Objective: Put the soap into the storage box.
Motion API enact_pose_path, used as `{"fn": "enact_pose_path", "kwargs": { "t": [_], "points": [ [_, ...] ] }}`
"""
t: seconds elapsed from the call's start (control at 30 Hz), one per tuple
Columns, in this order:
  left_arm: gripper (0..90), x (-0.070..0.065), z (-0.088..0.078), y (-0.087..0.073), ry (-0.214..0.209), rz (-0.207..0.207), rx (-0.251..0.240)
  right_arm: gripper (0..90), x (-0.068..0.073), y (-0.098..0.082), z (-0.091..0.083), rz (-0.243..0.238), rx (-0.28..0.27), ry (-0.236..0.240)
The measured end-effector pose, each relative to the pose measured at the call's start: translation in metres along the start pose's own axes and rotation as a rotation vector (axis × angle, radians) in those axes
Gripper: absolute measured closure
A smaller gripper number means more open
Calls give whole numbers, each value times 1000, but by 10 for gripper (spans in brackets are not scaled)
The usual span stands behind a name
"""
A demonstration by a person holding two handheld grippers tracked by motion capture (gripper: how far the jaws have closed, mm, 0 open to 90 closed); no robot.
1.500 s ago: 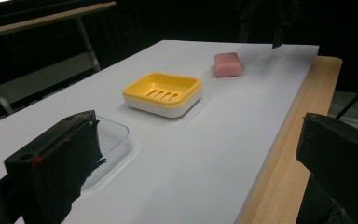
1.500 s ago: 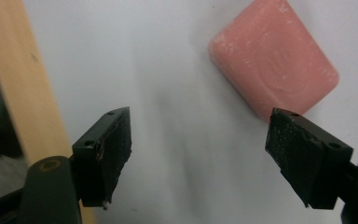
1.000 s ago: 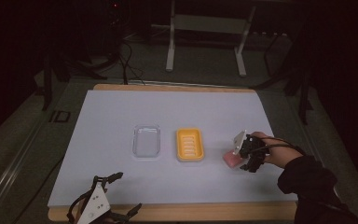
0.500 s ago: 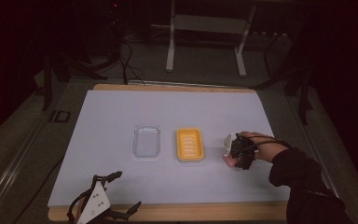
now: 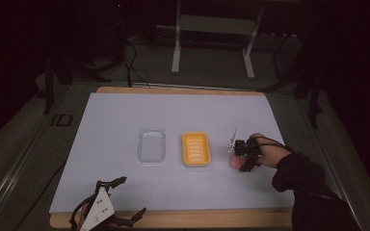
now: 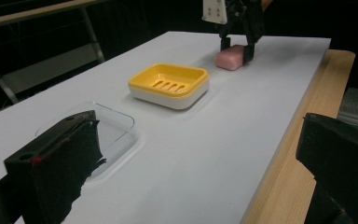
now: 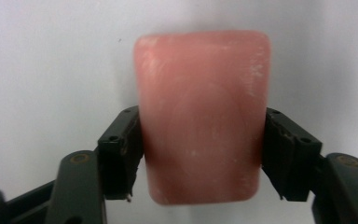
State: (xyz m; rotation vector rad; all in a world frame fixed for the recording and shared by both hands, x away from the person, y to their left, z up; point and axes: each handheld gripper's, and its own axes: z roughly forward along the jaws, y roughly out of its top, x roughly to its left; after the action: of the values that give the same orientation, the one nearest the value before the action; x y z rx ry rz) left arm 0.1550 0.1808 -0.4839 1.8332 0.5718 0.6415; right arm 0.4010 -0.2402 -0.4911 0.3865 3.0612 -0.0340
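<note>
A dark room surrounds the white table (image 5: 125,125), its wooden edge nearest the person. The pink soap (image 7: 200,116) lies on the table's right side, and the right gripper (image 5: 238,158) has just closed its jaws on the bar's two sides. Left of it sit a yellow dish (image 5: 195,149) and a clear tray (image 5: 151,146). The left gripper (image 5: 108,211) rests at the near left edge, jaws apart.

1. My right gripper's (image 7: 204,158) jaws look like matt black plastic.
2. The soap (image 7: 203,114) is pink, waxy-smooth, with pale scuffs.
3. The yellow dish (image 6: 168,85) is glossy plastic.
4. The clear tray (image 6: 114,128) is see-through, shiny plastic.
5. The table (image 6: 242,135) has a matt white top and a bare wood edge.
</note>
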Motion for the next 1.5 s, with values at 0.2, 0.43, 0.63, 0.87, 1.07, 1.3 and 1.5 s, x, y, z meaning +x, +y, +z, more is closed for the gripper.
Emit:
{"fn": "enact_pose_path", "kwargs": {
  "t": [0.2,0.43,0.63,0.87,1.07,1.3,1.5],
  "points": [
    [5,0,0,0,1,1,-1,376,0,0,-2,166,4,31],
    [5,-1,0,0,1,2,-3,377,0,4,-14,375,-31,72],
    [5,-1,0,1,0,5,-4,377,4,9,-30,546,-79,36],
    [5,-3,0,1,-5,8,-4,377,6,14,-51,769,-93,-69],
    [5,-3,-1,1,-9,13,-3,377,2,18,-65,920,-89,-48],
    [5,-3,-1,2,-12,12,-5,378,1,28,-83,949,-78,-73],
    [5,-4,-1,2,-12,12,-6,378,4,37,-97,934,-116,-79]
  ]
}}
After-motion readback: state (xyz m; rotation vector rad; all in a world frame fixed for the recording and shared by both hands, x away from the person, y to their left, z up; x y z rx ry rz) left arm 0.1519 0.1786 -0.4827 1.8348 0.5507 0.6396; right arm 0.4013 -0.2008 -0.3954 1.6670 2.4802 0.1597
